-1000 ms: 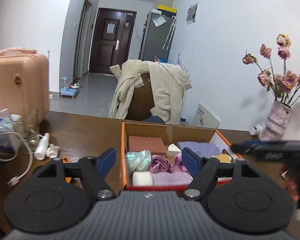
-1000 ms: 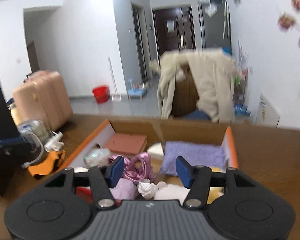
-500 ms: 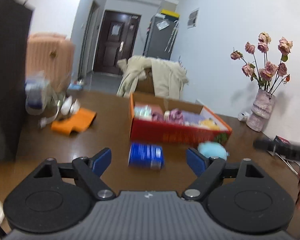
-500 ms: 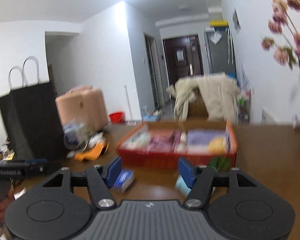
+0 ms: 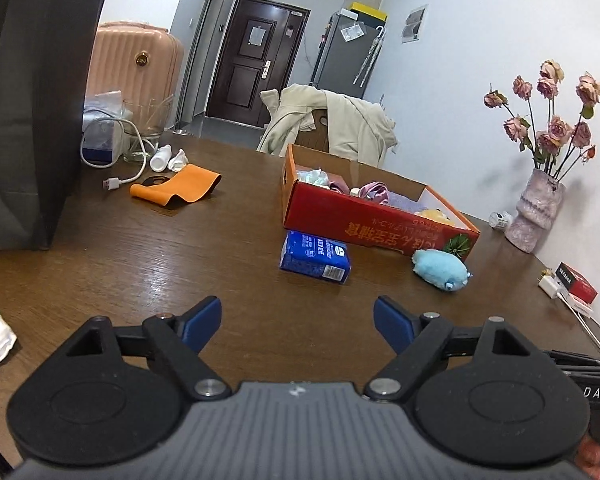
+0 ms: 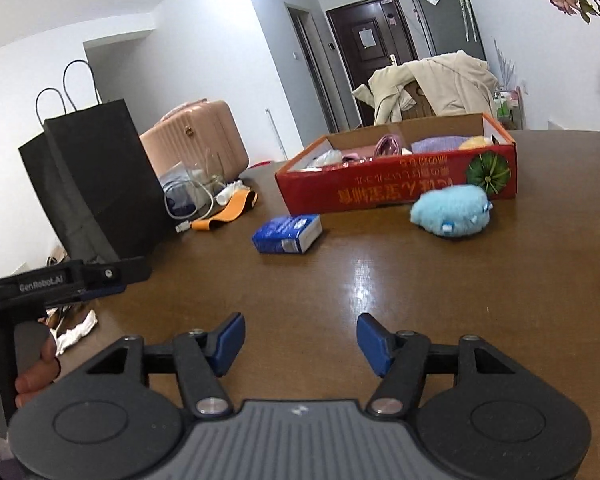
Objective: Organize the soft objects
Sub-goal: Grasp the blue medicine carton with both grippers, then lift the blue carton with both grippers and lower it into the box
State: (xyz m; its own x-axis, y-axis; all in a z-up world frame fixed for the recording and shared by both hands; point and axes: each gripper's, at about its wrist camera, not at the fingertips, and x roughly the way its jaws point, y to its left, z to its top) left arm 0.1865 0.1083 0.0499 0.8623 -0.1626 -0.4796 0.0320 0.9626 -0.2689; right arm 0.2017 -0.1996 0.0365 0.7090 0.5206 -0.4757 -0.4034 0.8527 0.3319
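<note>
The fluffy pale-blue plush toy (image 6: 450,212) lies on the brown wooden table (image 6: 380,280), just before the red cardboard box (image 6: 400,188) of soft items, its long axis along the box front. It lies far ahead, right of the empty right gripper (image 6: 300,338), whose jaws are closing. The left gripper (image 5: 296,320) gapes empty. A blue tissue pack (image 6: 286,234) sits left.

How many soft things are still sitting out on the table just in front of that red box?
2: the blue tissue pack by the red box's left end, and the blue plush toy near its right end. More lie inside the box.
</note>
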